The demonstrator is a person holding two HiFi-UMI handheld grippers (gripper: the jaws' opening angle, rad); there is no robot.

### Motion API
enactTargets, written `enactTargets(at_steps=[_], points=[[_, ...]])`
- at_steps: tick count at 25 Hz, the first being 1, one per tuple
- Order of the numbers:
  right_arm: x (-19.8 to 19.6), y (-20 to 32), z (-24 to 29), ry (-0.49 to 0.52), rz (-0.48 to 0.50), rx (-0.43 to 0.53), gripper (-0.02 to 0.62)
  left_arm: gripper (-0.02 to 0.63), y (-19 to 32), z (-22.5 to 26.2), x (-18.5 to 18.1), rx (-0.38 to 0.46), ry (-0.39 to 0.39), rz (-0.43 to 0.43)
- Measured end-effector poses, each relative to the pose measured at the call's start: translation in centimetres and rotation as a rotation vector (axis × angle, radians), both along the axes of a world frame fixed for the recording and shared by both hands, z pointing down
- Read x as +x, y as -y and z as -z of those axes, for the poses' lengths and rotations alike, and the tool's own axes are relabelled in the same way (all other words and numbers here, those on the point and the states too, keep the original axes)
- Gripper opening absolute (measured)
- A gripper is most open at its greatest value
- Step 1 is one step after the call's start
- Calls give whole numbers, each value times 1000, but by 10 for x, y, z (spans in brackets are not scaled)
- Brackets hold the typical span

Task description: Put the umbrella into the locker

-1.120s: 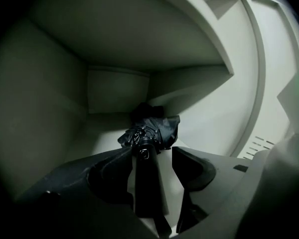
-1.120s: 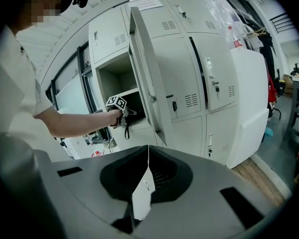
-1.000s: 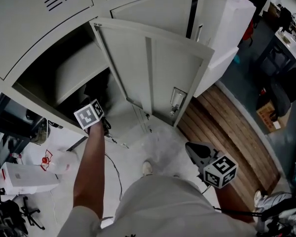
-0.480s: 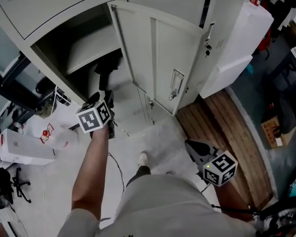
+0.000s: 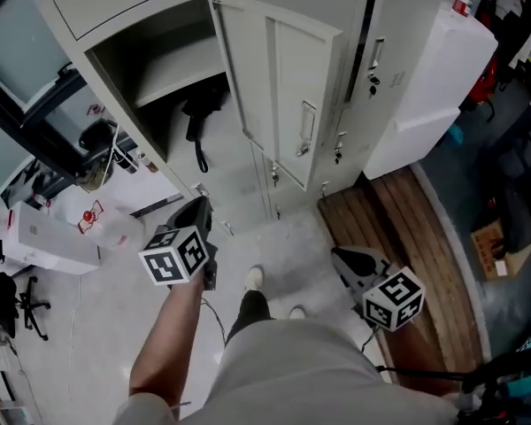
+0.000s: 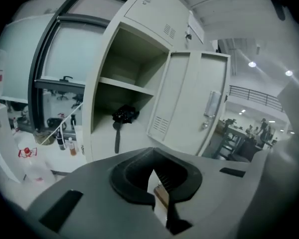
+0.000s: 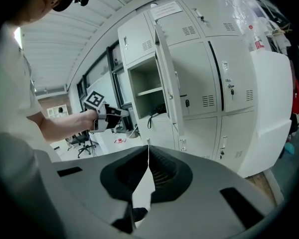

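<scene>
The umbrella, black and folded, lies in the open locker, on the compartment's bottom under the shelf. A slim black part of it hangs over the front edge. The left gripper is held out on a bare, extended forearm, aimed at the opening and tilted slightly down, well apart from the umbrella. Its jaws have just closed and meet at the tips with nothing between them. The right gripper sits low at the person's side, its jaws also pressed together and empty. The locker is pale grey sheet metal, and its flat hinged door stands open. Only the left gripper view shows the vent slots low on the door's inner face. Only the right gripper view shows the left gripper side-on.
</scene>
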State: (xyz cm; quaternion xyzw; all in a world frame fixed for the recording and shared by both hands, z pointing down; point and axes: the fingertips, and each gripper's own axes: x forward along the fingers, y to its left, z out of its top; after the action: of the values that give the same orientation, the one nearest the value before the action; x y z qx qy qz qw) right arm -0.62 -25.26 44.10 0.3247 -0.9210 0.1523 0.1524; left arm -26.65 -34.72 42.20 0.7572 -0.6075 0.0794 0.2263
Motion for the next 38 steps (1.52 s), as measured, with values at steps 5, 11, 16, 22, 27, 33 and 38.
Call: enactTargets(at_steps=[5, 11, 16, 22, 27, 33, 38], points=[[6, -19, -3, -6, 26, 5, 17, 11, -68, 2, 47, 34, -114, -119], [-4, -37, -4, -1, 65, 8, 17, 11, -139, -12, 100, 2, -141, -284], [-18, -46, 0, -10, 117, 23, 17, 11, -171, -23, 131, -25, -135, -406], [-32, -48, -3, -42, 166, 35, 17, 11, -190, -22, 146, -11, -97, -486], [-46, -51, -2, -40, 200, 39, 17, 11, -199, -27, 152, -26, -87, -523], [-58, -54, -4, -47, 227, 48, 17, 11, -199, -31, 147, -38, -91, -519], [-65, -54, -8, -59, 231, 49, 17, 11, -198, -35, 140, -52, -92, -519]])
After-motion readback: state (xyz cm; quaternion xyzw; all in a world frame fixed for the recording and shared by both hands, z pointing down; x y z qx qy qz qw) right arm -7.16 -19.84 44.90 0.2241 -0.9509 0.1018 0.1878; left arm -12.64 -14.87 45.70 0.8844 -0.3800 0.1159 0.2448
